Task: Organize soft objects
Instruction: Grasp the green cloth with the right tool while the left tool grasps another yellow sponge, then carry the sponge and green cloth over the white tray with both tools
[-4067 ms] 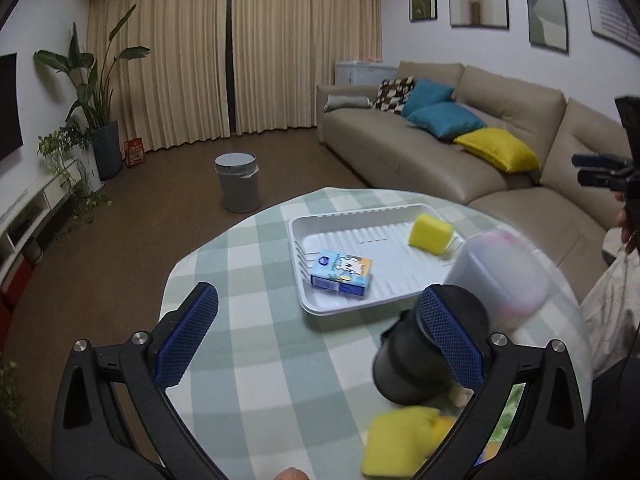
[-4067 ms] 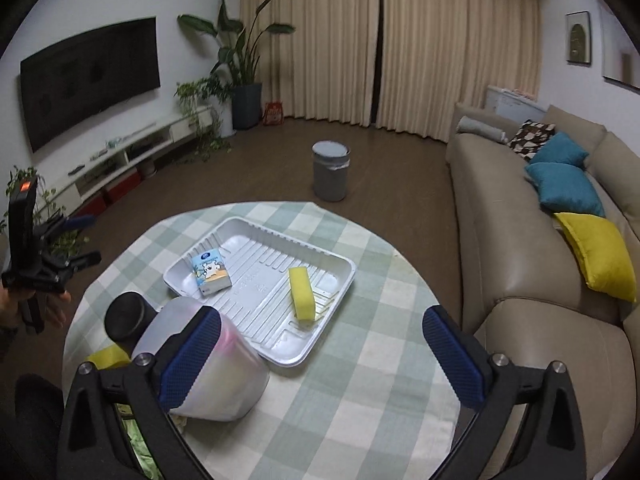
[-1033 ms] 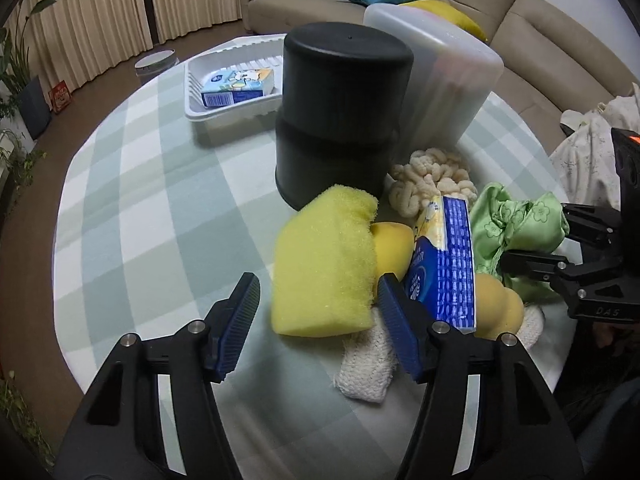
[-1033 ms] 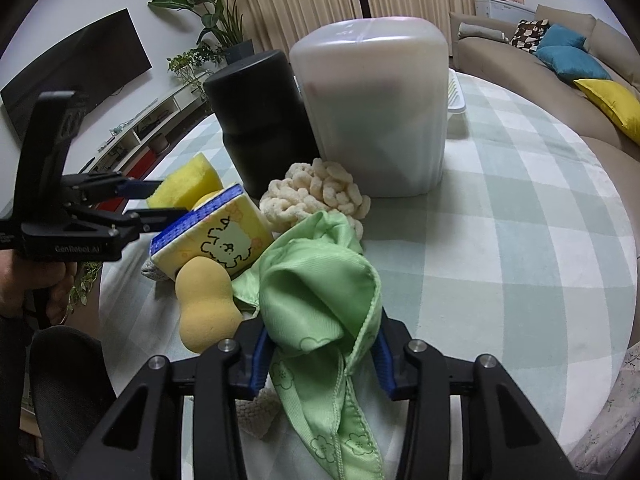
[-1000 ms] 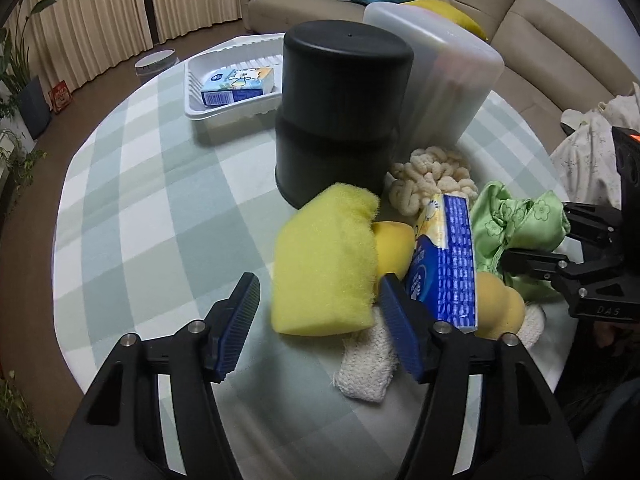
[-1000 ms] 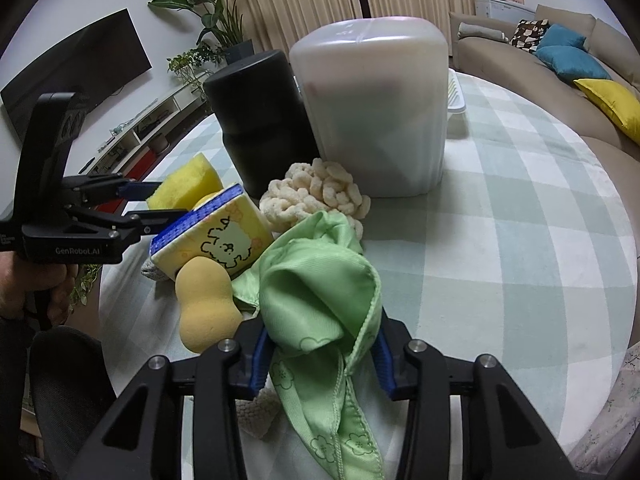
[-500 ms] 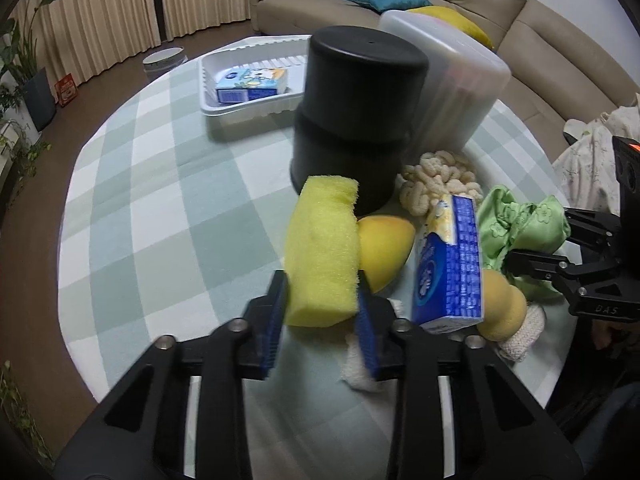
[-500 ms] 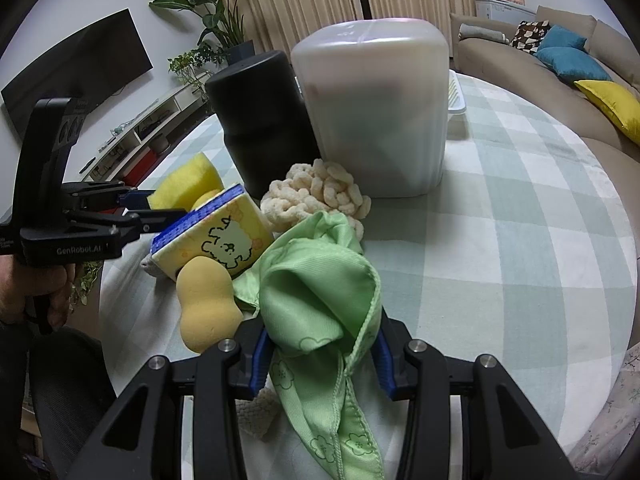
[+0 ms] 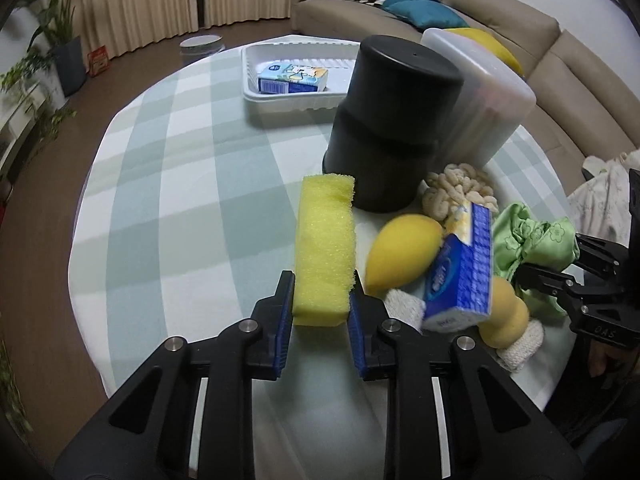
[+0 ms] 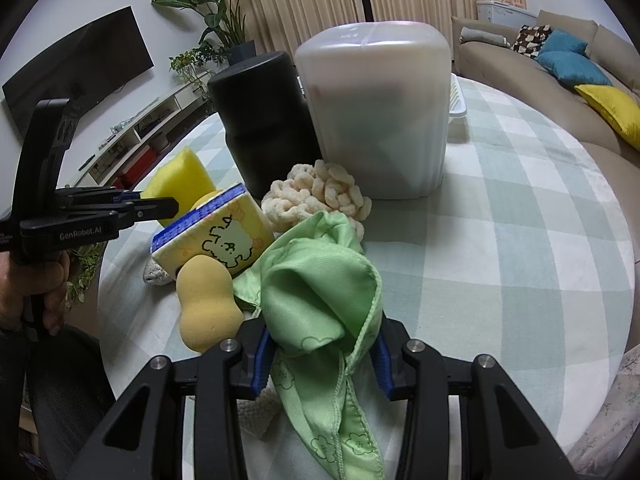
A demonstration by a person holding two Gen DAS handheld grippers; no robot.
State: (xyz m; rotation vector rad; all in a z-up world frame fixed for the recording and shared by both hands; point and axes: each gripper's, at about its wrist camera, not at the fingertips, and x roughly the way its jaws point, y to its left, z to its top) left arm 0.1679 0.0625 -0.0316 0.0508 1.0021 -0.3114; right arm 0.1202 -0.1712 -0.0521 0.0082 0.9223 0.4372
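At the bottom centre of the left view, the left tool [image 9: 321, 312] pinches an upright yellow sponge [image 9: 325, 248]. In the right view, the right tool [image 10: 320, 360] grips a green cloth [image 10: 316, 300] at lower centre. One tissue pack [image 9: 294, 77] lies in the white tray [image 9: 256, 96] at the top — the pile on the table [image 9: 180, 200] is mostly unsorted, so much seems left.

Porous, rough foam — the yellow sponge [image 9: 325, 248]; the green cloth [image 10: 320, 292] is smooth and faintly shiny; the black canister [image 9: 390, 120] is matt plastic — the tablecloth [image 9: 192, 184] woven.
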